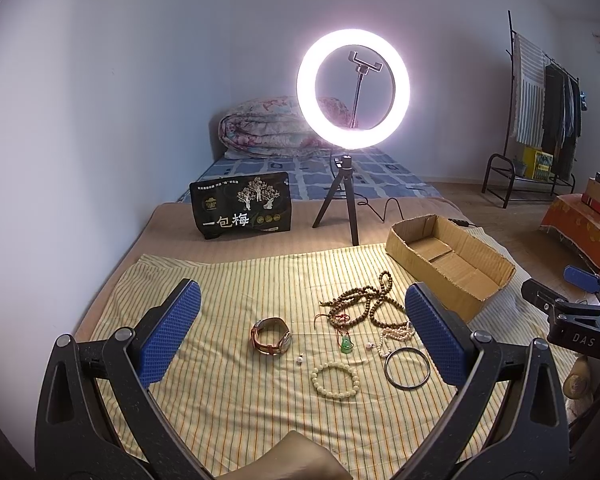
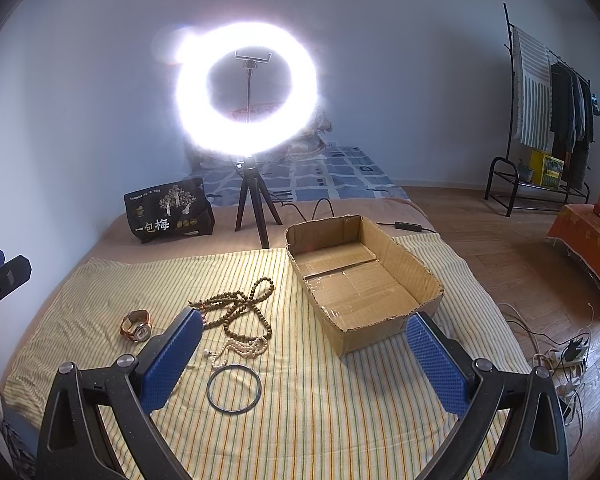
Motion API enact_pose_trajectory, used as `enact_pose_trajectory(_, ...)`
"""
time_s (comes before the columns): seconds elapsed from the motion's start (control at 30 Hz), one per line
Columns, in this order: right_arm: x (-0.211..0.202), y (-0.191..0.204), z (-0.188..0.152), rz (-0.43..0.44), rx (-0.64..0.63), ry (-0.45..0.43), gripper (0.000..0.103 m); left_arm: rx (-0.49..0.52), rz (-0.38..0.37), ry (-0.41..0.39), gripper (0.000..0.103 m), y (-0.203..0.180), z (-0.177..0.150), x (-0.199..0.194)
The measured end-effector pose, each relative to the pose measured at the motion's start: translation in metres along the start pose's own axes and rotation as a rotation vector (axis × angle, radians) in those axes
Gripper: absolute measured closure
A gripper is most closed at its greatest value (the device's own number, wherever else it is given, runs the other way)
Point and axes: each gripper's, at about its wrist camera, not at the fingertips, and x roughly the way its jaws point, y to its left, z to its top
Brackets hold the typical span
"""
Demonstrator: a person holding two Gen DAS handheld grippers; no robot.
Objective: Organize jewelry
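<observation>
Jewelry lies on a striped cloth [image 1: 228, 280]: a brown-strap watch [image 1: 271, 336], a pale bead bracelet [image 1: 335, 381], a dark bangle [image 1: 406, 368], a long brown bead necklace [image 1: 366, 304], a white pearl strand [image 1: 398, 335], a green pendant [image 1: 346, 344] and a loose pearl [image 1: 299, 359]. An empty cardboard box [image 2: 360, 276] stands at the right. My left gripper [image 1: 304, 336] is open above the jewelry, holding nothing. My right gripper [image 2: 304, 356] is open and empty, between the bangle [image 2: 233, 389] and the box. The watch [image 2: 136, 325] and necklace [image 2: 244, 308] show there too.
A lit ring light on a tripod [image 1: 342, 204] and a black snack bag [image 1: 242, 206] stand behind the cloth. A bed with a rolled quilt [image 1: 268, 128] lies beyond. A clothes rack [image 1: 540, 120] and floor cables [image 2: 560, 352] are at the right.
</observation>
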Motion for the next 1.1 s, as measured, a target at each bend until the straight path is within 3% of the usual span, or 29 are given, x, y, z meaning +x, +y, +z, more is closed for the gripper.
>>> enact_pose_trajectory(0.77,0.002,0.004,-0.001,0.003,-0.009,0.011,0.0,0.002,0.003,0.01,0.0,-0.003,0.0,-0.002)
enact_pose_trajectory(1.1,0.018,0.006,-0.004,0.006,-0.015,0.045,0.0,0.0,0.012,0.03,0.0,0.002,-0.006,0.016)
